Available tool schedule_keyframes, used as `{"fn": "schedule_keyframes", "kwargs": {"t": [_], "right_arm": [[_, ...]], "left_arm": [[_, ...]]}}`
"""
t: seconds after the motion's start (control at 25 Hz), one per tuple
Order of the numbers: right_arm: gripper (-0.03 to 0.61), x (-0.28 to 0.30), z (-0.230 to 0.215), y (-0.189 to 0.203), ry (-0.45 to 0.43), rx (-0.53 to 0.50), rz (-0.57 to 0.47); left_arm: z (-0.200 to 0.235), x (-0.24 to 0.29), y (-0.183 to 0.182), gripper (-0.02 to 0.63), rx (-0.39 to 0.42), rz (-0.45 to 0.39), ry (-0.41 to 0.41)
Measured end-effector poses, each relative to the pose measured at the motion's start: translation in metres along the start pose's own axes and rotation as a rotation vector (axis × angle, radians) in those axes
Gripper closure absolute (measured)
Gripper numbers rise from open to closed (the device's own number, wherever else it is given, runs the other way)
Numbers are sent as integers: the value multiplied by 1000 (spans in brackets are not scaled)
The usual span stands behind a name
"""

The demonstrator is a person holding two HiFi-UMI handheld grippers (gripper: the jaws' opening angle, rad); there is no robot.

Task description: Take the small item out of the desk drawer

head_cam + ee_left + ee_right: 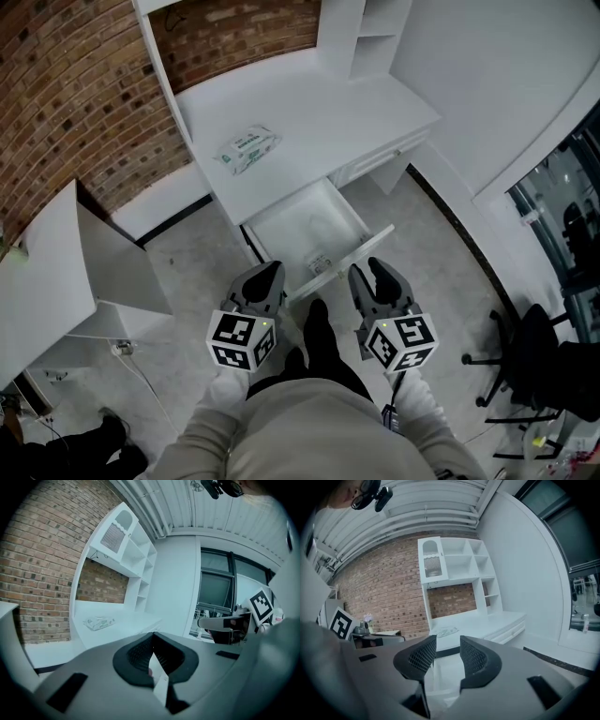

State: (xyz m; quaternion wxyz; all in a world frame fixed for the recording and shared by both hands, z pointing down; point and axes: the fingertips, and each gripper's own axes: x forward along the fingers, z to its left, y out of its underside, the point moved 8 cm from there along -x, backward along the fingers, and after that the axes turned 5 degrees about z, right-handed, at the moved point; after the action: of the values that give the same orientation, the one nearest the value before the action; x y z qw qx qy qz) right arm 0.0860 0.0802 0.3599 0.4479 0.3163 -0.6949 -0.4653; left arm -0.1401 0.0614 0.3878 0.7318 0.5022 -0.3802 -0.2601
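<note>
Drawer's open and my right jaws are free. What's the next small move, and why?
Probably ease the right gripper forward and down over the front panel of the open white drawer, toward the small white printed packet. Its jaws stand apart with nothing between them, and the packet lies untouched inside, near the front panel.

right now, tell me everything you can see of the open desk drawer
The drawer is white, shallow and box-shaped, pulled well out from under the white desktop, its wider flat front panel facing the person. A small pale item lies inside near the front. The right gripper, jaws open, hangs just short of the panel; no contact shows.
</note>
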Motion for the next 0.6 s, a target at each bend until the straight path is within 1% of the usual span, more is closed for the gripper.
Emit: {"fn": "schedule_keyframes", "kwargs": {"t": [0.2, 0.6], "right_arm": [[396, 23, -14, -6, -18, -12, 17], [391, 75, -58, -22, -44, -28, 58]], "left_arm": [[10, 18, -3, 597, 11, 11, -20], [30, 69, -16, 597, -12, 28, -57]]}}
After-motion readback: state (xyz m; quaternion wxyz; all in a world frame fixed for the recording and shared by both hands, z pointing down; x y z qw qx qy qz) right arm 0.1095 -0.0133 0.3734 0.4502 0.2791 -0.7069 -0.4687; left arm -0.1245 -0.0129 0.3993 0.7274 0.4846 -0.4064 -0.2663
